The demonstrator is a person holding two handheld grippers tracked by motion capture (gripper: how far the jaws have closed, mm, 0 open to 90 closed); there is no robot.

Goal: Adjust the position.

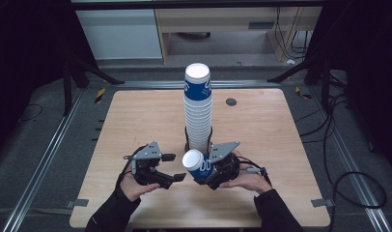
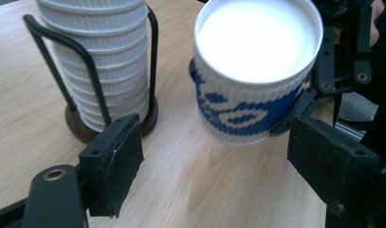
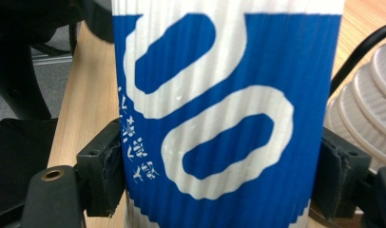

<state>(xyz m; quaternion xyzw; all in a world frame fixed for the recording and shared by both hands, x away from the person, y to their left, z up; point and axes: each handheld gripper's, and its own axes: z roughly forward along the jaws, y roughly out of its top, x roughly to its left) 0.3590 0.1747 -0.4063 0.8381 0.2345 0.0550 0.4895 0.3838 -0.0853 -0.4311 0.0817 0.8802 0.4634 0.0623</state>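
Both forearms come in low over the table (image 1: 136, 121), hands cupping the claws from beneath. Right claw (image 1: 203, 175) clamps a blue-and-white paper cup (image 1: 196, 164), tilted with its mouth toward the left claw (image 1: 177, 166), in front of the cup stack (image 1: 199, 111). Left claw's jaws stand apart, holding nothing, just beside the cup. Its own view shows the cup's white inside (image 2: 257, 38) and the stack's wire holder (image 2: 93, 80); the right claw view shows both pads pressing the ribbed print (image 3: 219, 118).

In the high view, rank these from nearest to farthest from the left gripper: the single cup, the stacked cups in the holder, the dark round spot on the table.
1. single cup, just right of the left gripper.
2. stacked cups, table centre.
3. dark round spot, far side.
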